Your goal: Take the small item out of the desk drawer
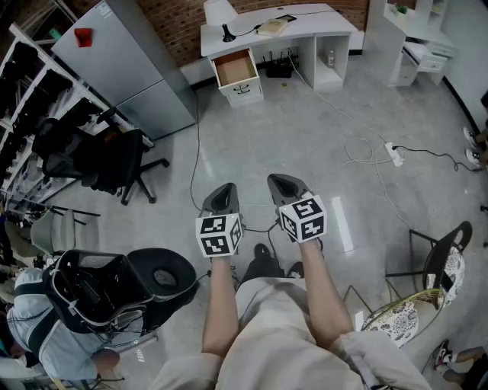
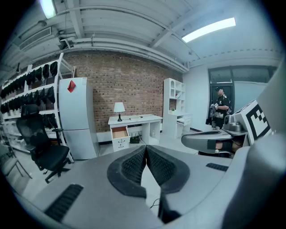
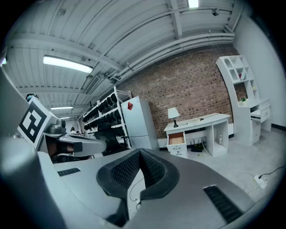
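A white desk stands far off against the brick wall, with its top drawer pulled out; the drawer's inside looks brown and I cannot make out any small item in it. The same desk and open drawer show small in the left gripper view, and the drawer again in the right gripper view. My left gripper and right gripper are held side by side over the floor, well short of the desk. Both have their tips touching, with nothing between them.
A grey fridge stands left of the desk, a black office chair nearer left. A power strip and cables lie on the floor at right. A chair sits lower right. A table lamp is on the desk. A person stands far right.
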